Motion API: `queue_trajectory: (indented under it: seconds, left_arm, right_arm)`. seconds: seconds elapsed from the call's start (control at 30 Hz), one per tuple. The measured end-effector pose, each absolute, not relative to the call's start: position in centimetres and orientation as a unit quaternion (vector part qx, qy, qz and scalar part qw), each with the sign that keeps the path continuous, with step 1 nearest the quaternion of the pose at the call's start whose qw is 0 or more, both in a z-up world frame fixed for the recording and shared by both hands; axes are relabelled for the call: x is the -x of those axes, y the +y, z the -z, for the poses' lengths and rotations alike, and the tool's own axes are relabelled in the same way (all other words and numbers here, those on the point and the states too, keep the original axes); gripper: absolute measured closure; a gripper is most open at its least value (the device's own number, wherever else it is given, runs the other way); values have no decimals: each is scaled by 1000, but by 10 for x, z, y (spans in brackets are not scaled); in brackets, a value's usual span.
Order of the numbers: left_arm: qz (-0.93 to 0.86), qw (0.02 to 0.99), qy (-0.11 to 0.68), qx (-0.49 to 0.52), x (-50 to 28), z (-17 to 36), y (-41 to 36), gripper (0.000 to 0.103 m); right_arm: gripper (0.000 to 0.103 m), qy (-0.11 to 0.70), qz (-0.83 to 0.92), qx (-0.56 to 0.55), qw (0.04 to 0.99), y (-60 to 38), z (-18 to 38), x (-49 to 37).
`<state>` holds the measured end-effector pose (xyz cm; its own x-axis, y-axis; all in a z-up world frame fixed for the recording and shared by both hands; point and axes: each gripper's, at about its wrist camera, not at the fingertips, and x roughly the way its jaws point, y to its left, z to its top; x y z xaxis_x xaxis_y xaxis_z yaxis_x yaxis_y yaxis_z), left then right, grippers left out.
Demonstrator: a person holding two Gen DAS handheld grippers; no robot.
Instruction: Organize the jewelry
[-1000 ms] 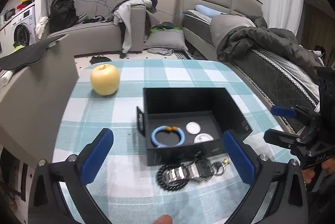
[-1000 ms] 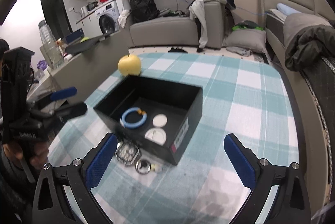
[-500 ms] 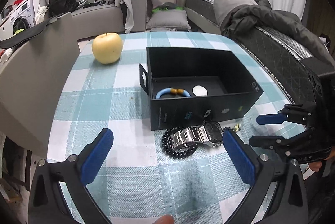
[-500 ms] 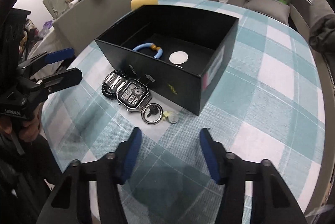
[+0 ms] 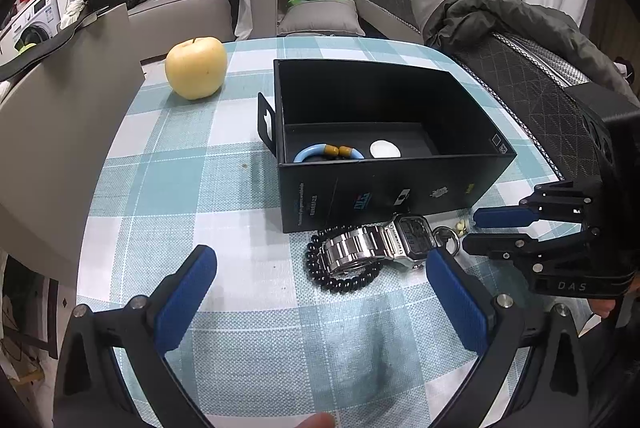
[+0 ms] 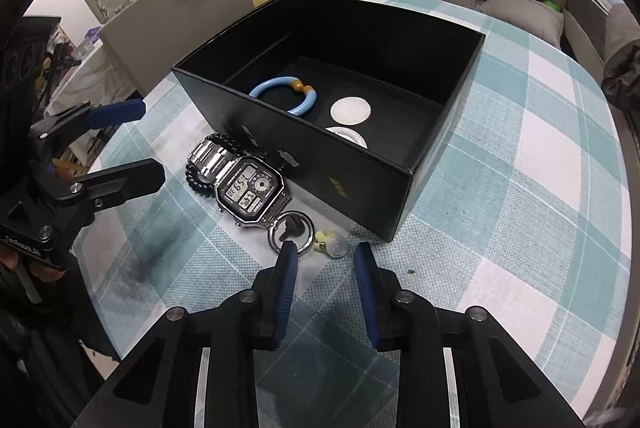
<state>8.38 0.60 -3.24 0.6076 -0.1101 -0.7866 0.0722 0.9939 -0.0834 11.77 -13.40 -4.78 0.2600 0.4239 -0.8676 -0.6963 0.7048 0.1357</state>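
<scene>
Sitting in the box already is 1 bracelet, while the watch, beads and ring wait outside, the right gripper jaws closing empty, the left gripper jaws wide, empty.

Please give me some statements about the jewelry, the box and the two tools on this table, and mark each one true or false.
1. The blue bracelet lies inside the black box. True.
2. The watch is in the box. False: it lies on the tablecloth beside the box.
3. The right tool grips the metal ring. False: its jaws are closing, nothing between them.
4. The left tool is open. True.
5. The apple is green. False: yellow.
</scene>
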Motion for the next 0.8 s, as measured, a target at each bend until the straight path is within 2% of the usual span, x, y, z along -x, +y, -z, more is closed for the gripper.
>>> queue_trajectory:
  seconds: [0.2, 0.37, 0.8]
  left_arm:
    - [43, 895, 443, 21, -89, 35, 6, 2]
    - [44, 893, 447, 17, -88, 38, 4, 2]
    - [43, 893, 449, 18, -89, 39, 2, 2]
  right_arm:
    - [77, 483, -356, 155, 785, -126, 49, -116]
    - [88, 477, -359, 164, 785, -121, 49, -113]
    - [90, 468, -369, 148, 789, -135, 41, -108]
